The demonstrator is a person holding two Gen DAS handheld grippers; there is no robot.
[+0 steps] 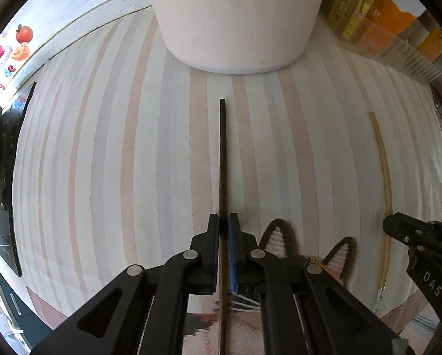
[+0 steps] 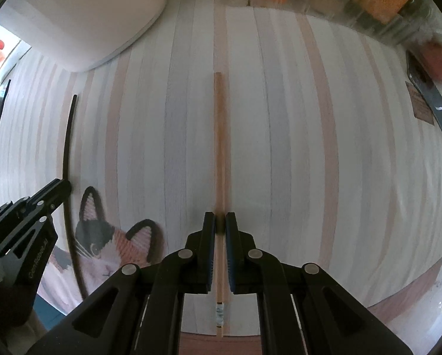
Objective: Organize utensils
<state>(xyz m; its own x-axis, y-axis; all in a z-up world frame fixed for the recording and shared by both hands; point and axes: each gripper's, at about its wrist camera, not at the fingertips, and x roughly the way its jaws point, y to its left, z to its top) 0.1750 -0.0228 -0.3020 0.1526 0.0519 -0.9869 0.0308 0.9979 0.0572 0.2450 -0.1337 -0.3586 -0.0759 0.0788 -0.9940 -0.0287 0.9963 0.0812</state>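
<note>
My left gripper (image 1: 224, 220) is shut on a dark brown chopstick (image 1: 222, 159) that points ahead toward a white container (image 1: 235, 20). My right gripper (image 2: 220, 219) is shut on a light wooden chopstick (image 2: 219, 148) with a patterned band near its rear end. Both chopsticks lie low over a striped placemat (image 1: 117, 153). The right gripper shows in the left wrist view (image 1: 398, 224) with the light chopstick (image 1: 385, 177). The left gripper (image 2: 58, 189) and dark chopstick (image 2: 68, 136) show at the left of the right wrist view.
The mat (image 2: 309, 148) has a cat picture (image 2: 102, 236) at its near edge. The white container (image 2: 82, 14) stands at the far left. Clear boxes with yellow and orange packets (image 1: 383, 14) line the back right. A dark flat object (image 2: 430, 103) lies at the right edge.
</note>
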